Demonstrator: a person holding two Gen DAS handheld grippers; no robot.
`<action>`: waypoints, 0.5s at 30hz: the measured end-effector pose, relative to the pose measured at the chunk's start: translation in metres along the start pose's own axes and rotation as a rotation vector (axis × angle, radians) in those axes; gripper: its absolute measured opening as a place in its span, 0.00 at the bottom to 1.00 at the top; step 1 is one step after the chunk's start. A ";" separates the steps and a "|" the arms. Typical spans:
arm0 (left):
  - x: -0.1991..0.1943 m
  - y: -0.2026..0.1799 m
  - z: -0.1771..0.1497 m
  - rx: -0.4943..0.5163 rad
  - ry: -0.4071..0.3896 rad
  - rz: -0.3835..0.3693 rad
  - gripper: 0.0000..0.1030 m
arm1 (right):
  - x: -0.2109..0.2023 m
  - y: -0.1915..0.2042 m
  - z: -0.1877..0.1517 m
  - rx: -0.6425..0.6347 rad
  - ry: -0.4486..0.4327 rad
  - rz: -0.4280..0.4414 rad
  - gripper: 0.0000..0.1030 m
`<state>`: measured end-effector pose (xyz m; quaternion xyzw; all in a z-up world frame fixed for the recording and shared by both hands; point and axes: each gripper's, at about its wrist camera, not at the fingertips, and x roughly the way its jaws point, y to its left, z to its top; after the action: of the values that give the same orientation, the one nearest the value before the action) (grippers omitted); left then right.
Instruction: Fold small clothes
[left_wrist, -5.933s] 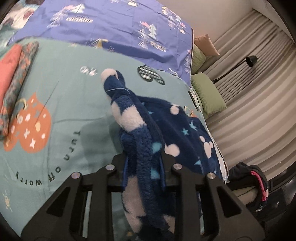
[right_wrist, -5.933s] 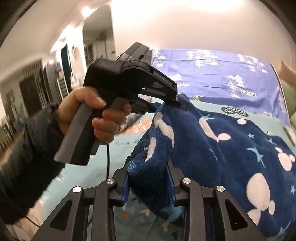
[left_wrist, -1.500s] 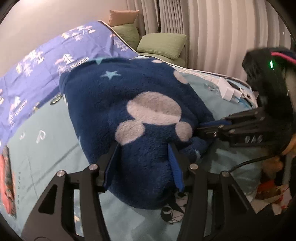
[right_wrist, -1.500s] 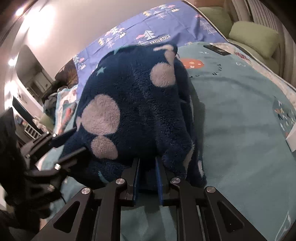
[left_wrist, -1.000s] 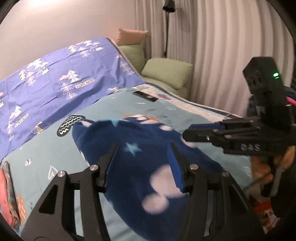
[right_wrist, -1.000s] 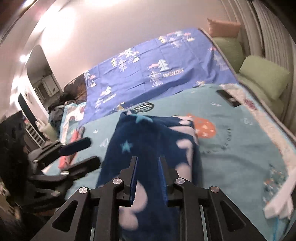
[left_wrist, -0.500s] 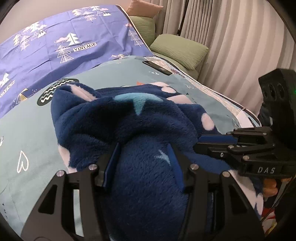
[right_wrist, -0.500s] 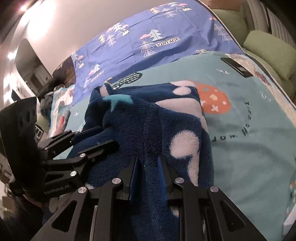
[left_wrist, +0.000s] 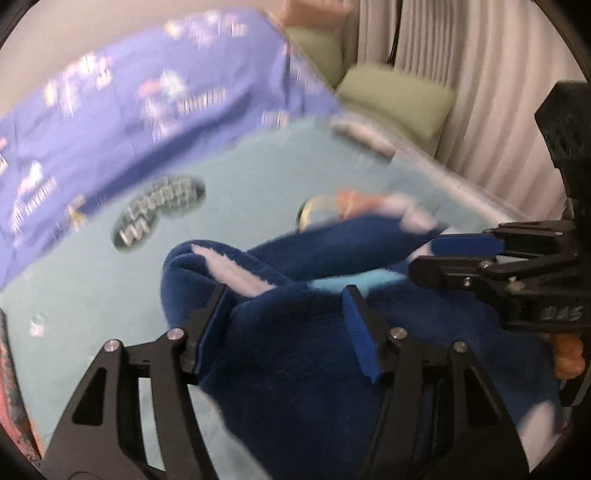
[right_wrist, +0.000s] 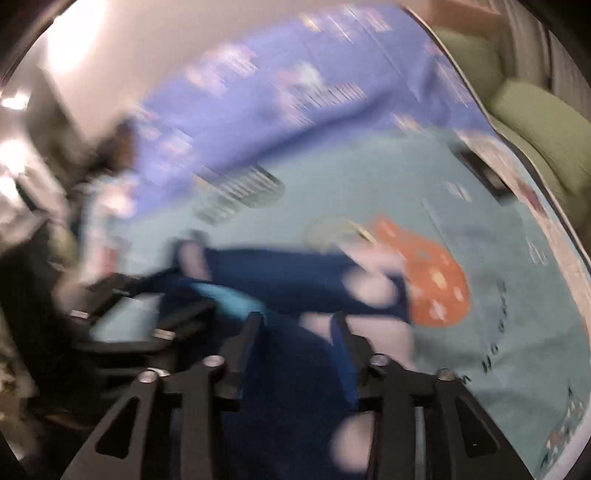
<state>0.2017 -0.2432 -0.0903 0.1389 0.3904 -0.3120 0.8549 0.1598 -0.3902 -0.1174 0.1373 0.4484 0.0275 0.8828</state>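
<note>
Left wrist view: left gripper (left_wrist: 286, 314) low over the navy fleece garment (left_wrist: 314, 350), jaws opening, thick fleece between the blue pads (left_wrist: 360, 343) yet bulging past them, grip apparently slackening rather than pinching; garment lying in a bunched fold on the teal bed sheet (left_wrist: 92, 295), near the orange print (right_wrist: 436, 280); right gripper (left_wrist: 424, 254) at the garment's far-right edge, seen side-on. Right wrist view, heavily blurred: right gripper (right_wrist: 297, 325) also opening, navy fleece under and between its fingers, hold not clear from the blur. Step in hand, by judgement: letting go after laying the fold down. To do it well: release both sides together; part wide enough that the pile does not snag on the pads; lift straight off without dragging the top layer; check edges line up before pressing flat.
</note>
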 end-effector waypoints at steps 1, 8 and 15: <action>0.009 0.000 -0.007 0.004 -0.024 -0.014 0.63 | 0.026 -0.013 -0.005 0.050 0.061 0.027 0.41; 0.008 -0.005 -0.004 0.038 -0.035 -0.025 0.63 | 0.024 -0.017 -0.007 0.064 0.033 0.032 0.41; -0.047 -0.014 0.000 0.003 -0.087 -0.009 0.63 | -0.037 -0.012 -0.016 0.047 -0.061 0.030 0.43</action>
<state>0.1696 -0.2337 -0.0543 0.1247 0.3529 -0.3222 0.8695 0.1243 -0.4049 -0.1009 0.1653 0.4199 0.0262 0.8920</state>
